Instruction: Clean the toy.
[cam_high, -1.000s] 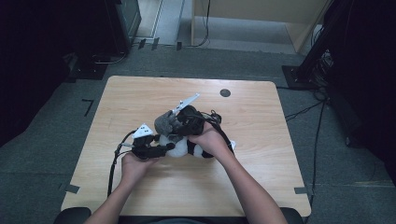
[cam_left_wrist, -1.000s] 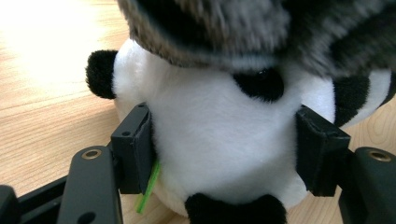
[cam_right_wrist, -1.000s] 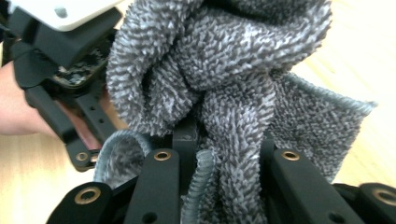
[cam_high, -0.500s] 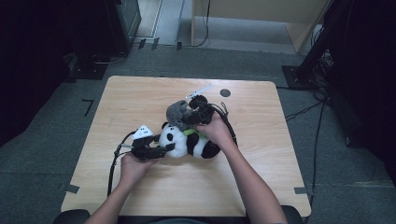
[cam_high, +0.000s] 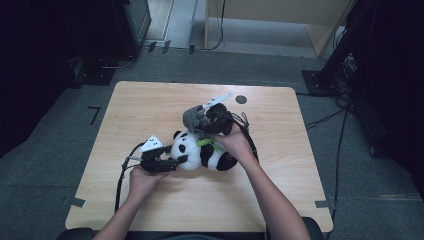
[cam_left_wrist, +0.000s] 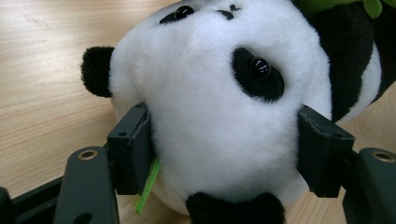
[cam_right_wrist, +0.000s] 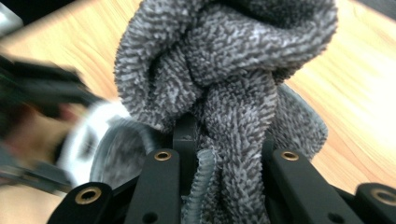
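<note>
Right now my left fingers (cam_left_wrist: 130, 149) press into either side of the panda's (cam_left_wrist: 219, 107) white head, the plush bulging between them, so that hold is firm but only on soft stuffing. My right fingers (cam_right_wrist: 187, 140) are pinched nearly together on a twisted bunch of the grey towel (cam_right_wrist: 224, 74), which hangs bundled above them. From the high view, the left gripper (cam_high: 172, 162) holds the panda (cam_high: 200, 152) down near the middle of the worktop (cam_high: 150, 105), a little toward the near edge, while the right gripper (cam_high: 202, 120) carries the towel (cam_high: 192, 117) just behind the toy, toward the far edge, touching or nearly touching its back; I cannot tell which. I judge the step in hand to be wiping the panda with the towel. To do it well I would keep the left squeeze steady so the head does not roll, sweep with the loose wad of cloth rather than the hard tips, and work away from the left gripper so the two do not collide. A green strip sits beside one left finger; I would avoid snagging it.
</note>
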